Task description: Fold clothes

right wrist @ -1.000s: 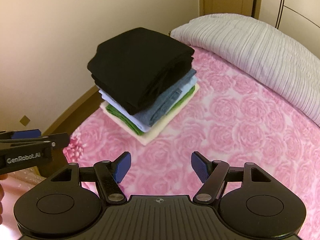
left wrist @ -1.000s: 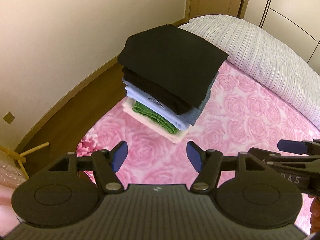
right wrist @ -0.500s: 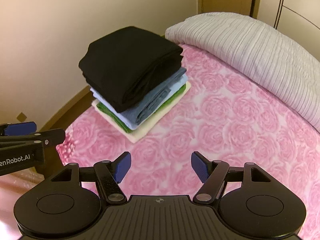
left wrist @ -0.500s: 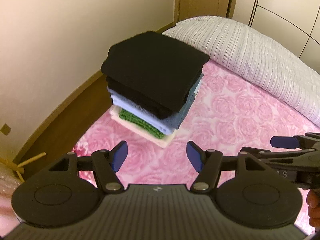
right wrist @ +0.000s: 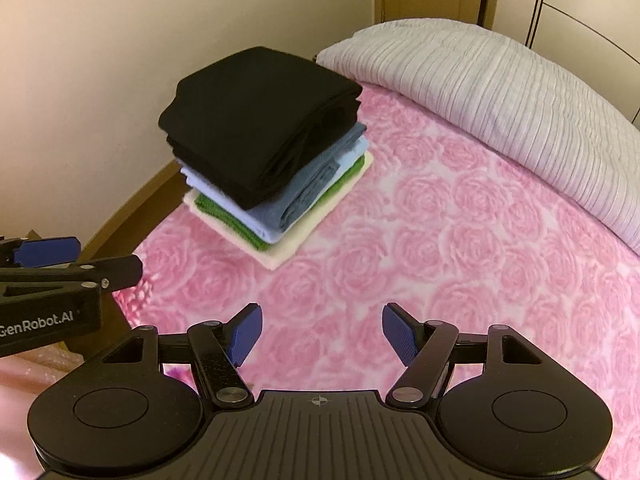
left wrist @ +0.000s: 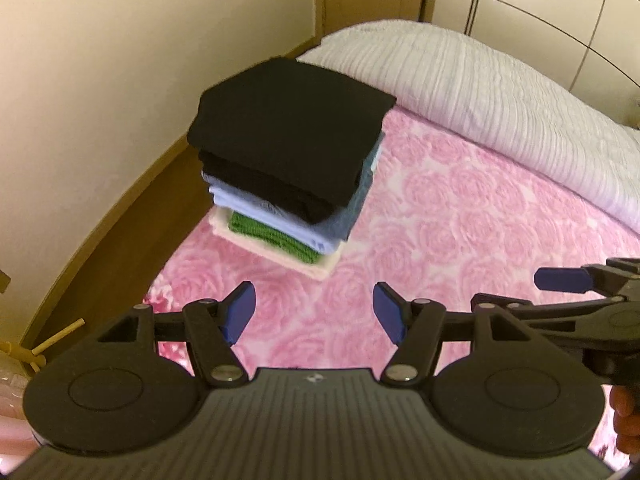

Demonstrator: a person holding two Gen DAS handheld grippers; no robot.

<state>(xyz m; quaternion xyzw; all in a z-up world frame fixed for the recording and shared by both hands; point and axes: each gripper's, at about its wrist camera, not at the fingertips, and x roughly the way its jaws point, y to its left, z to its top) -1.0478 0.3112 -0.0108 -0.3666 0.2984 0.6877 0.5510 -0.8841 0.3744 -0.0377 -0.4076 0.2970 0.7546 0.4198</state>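
Observation:
A neat stack of folded clothes [left wrist: 292, 152] [right wrist: 260, 128] sits near the bed's corner: black garments on top, then blue ones, a green one, and a cream one at the bottom. My left gripper [left wrist: 314, 312] hovers open over the pink rose bedspread [left wrist: 460, 220], short of the stack, nothing between its blue pads. My right gripper [right wrist: 322, 330] is also open and empty, over the bedspread [right wrist: 460, 240] in front of the stack. Each gripper shows at the edge of the other's view.
A pale ribbed quilt [left wrist: 500, 92] [right wrist: 500, 88] lies rolled along the far side of the bed. Left of the bed are the wooden floor [left wrist: 132, 232] and a cream wall [left wrist: 120, 60]. Wardrobe doors [left wrist: 560, 8] stand behind. A wooden stick stand [left wrist: 36, 348] sits at floor level on the left.
Both grippers stayed open. The stack has shifted in both views: the left wrist rolled a little, and the right gripper drew slightly back and up from the stack.

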